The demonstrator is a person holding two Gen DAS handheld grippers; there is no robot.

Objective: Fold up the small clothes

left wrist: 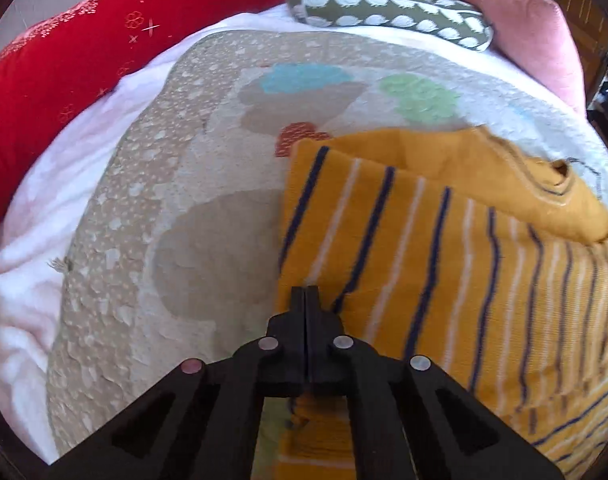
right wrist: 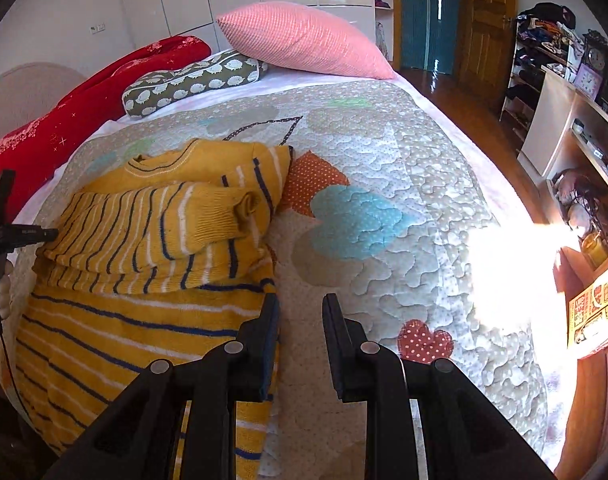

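Observation:
A mustard-yellow sweater point(left wrist: 424, 240) with navy and white stripes lies on the patchwork quilt point(left wrist: 183, 200), its sleeves folded across the body. My left gripper point(left wrist: 307, 292) is shut, its tips at the sweater's left edge; no cloth shows between the jaws. In the right wrist view the sweater point(right wrist: 143, 240) lies at the left of the quilt point(right wrist: 384, 160), and the left gripper point(right wrist: 53, 234) touches the folded sleeve's edge from the left. My right gripper point(right wrist: 299, 304) stands open at the sweater's lower right edge. One finger is over the cloth and the gap is over the quilt.
At the head of the bed lie a red pillow point(right wrist: 83, 100), an olive patterned cushion point(right wrist: 191, 80) and a pink pillow point(right wrist: 304, 40). The bed's right edge drops to a wooden floor point(right wrist: 464, 92), with shelves point(right wrist: 564, 80) beyond. Sun glare point(right wrist: 504, 264) washes out the quilt's right side.

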